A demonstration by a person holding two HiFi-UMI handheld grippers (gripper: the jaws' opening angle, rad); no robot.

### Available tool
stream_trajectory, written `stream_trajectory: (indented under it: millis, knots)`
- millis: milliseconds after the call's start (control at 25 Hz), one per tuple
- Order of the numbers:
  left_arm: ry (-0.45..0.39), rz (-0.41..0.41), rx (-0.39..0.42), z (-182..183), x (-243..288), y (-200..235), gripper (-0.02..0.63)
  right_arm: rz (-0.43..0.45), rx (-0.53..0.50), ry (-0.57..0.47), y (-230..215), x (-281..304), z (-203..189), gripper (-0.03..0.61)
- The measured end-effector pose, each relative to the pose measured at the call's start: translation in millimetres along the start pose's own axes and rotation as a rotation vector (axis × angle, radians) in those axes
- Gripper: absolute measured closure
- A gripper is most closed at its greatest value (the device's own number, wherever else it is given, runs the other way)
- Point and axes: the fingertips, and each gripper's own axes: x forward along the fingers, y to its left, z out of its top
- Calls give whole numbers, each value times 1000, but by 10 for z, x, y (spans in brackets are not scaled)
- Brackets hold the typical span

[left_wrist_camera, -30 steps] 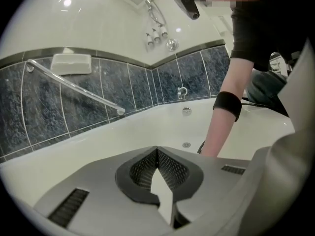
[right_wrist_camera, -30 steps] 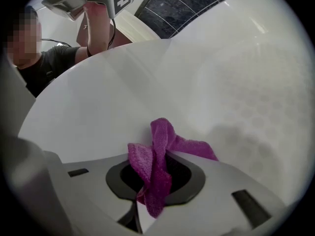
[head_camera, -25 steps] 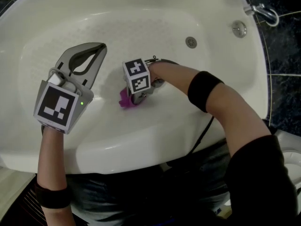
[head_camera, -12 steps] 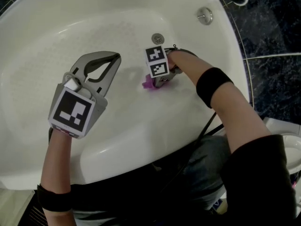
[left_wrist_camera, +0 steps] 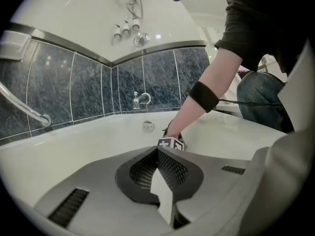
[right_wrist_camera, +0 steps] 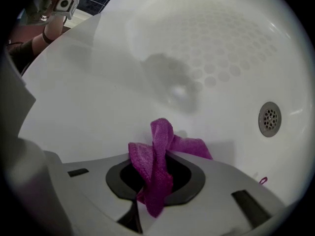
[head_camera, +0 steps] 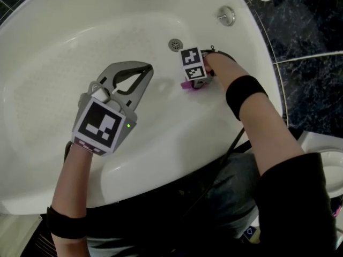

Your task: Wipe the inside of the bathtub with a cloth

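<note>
Your right gripper point(head_camera: 192, 82) pinches the purple cloth point(right_wrist_camera: 158, 146) tight to rub the bathtub point(head_camera: 48, 47) near the drain point(head_camera: 175, 45); your left gripper point(head_camera: 138, 71), fingers point(left_wrist_camera: 174, 168) together and empty, hovers aside.

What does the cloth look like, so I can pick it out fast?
In the white bathtub, look at the wall near the round metal drain, on the person's side of it. The cloth is the small crumpled magenta piece pinched in the right gripper, the only coloured thing against the white.
</note>
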Motion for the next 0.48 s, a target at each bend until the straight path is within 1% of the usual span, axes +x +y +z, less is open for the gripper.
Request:
stream_trajectory:
  millis: [120,160,200,240,360,480]
  knots:
    - [-4,7,22,5,-62,46,614,-18,-52,57,-7,3,12,489]
    - [-3,13,24,2,-101,66,614,-23,-77,62,4,-2,60,489]
    - [1,23,23,-10,-156,86,614,-23,-100,41,29,-16,167,489]
    - [9,37,18,-31,-233,107,614,-20,-122,-10,71,-44,343,489]
    - [44,86,14,-128,-574,195,614,14,-190,-224,304,-219,1074,489]
    - [54,148,-26,-244,-1022,321,614,63,-279,-365,709,-418,1777,489]
